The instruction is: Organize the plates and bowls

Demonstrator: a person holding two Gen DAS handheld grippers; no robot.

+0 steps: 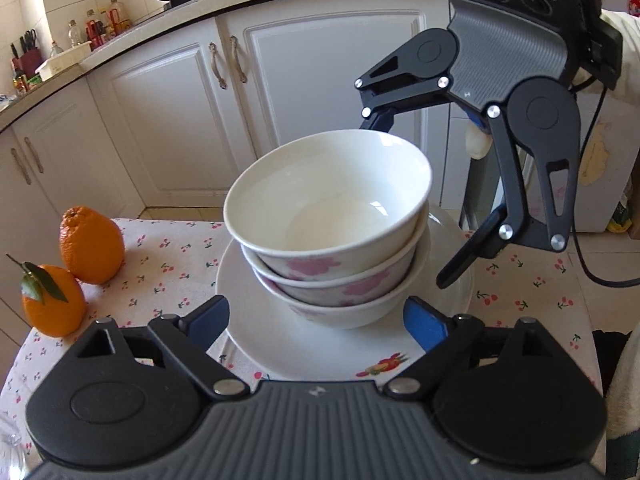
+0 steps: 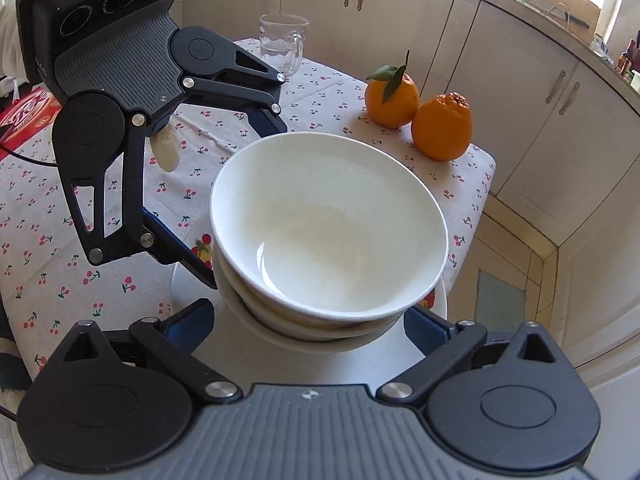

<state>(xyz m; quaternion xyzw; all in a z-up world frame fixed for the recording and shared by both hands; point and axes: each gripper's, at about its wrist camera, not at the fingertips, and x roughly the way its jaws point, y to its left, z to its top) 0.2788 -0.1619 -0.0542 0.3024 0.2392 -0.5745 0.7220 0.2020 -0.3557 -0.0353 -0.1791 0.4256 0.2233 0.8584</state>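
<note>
Three white bowls with pink flower marks [image 1: 328, 240] are stacked on a white plate [image 1: 280, 344] on the cherry-print tablecloth. The stack also shows in the right wrist view [image 2: 328, 232], with the plate [image 2: 224, 344] under it. My left gripper [image 1: 316, 320] is open, its blue-padded fingers either side of the lowest bowl, apart from it. My right gripper [image 2: 308, 320] is open and straddles the stack from the opposite side. Each gripper shows in the other's view: the right one [image 1: 416, 204], the left one [image 2: 244, 200]. Neither holds anything.
Two oranges [image 1: 76, 268] sit on the table beside the plate, also in the right wrist view [image 2: 420, 112]. A glass mug of water [image 2: 282, 44] stands at the far table edge. White kitchen cabinets [image 1: 180, 120] surround the small table; its edges are close.
</note>
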